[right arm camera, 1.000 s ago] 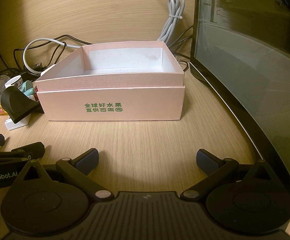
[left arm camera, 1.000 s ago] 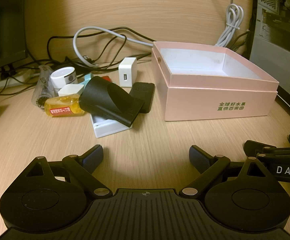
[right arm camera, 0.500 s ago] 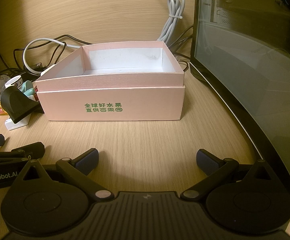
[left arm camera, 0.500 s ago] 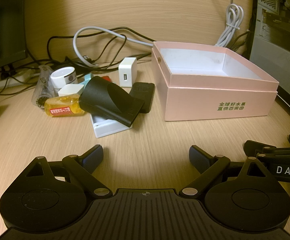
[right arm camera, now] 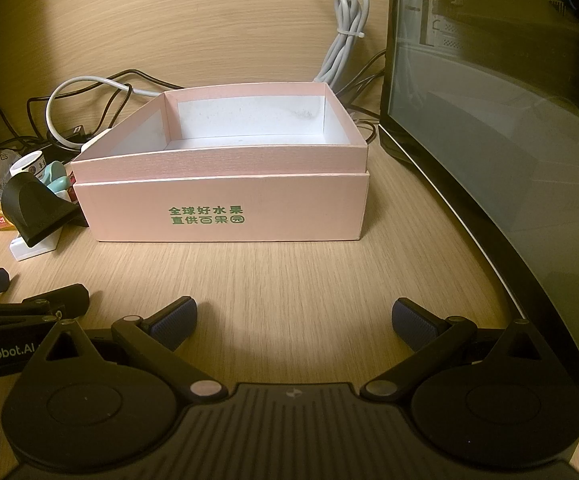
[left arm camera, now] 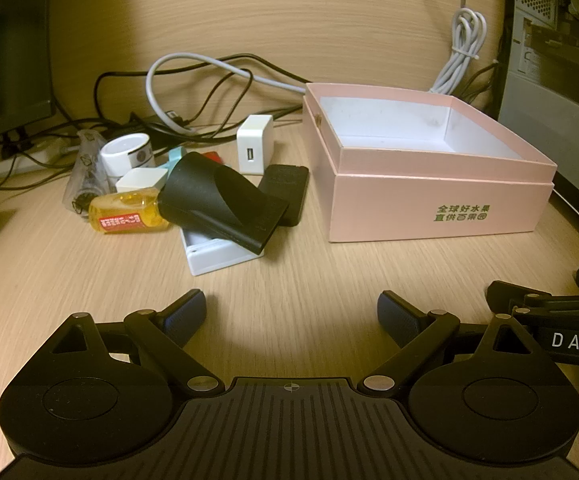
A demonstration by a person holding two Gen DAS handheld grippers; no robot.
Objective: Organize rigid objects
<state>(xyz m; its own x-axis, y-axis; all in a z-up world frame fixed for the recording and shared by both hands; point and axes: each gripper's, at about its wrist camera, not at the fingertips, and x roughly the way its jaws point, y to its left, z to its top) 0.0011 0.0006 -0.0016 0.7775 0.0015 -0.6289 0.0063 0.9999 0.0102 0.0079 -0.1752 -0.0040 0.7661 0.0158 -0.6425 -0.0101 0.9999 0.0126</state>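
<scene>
On the light wood-grain tabletop [left arm camera: 289,280], near edge: left hand-held gripper [left arm camera: 292,307] spread wide, nothing held, blue-padded fingertips [left arm camera: 187,307] aimed at bare wood short of the clutter. Right hand-held gripper [right arm camera: 294,316] likewise wide and unloaded, parked just beside the left one, squared up to the box front. Looks like a pre-grasp standby, both spread ready for a first pick.

Ahead of the left: loose pile, well apart from the fingers. Curved black plastic holder [left arm camera: 225,204] lying tilted across an open white rectangular plastic case [left arm camera: 219,255], so needs lifting first to free the case. Small yellow liquid bottle with red label [left arm camera: 127,214] on its side, touching the holder's left end. Behind: white cube USB charger [left arm camera: 253,145] upright, flat black textured case [left arm camera: 285,188], white round container [left arm camera: 126,153], crinkled clear bag [left arm camera: 83,176], tangled cables [left arm camera: 193,80].

Right of pile: open pink cardboard box with green lettering [left arm camera: 441,208], white-lined, nothing inside, mouth up. Likely the bin for the lot. Dark glass-sided PC case [right arm camera: 509,140] close on its right, limits approach from that side.

Judgement: nothing sorted yet.
</scene>
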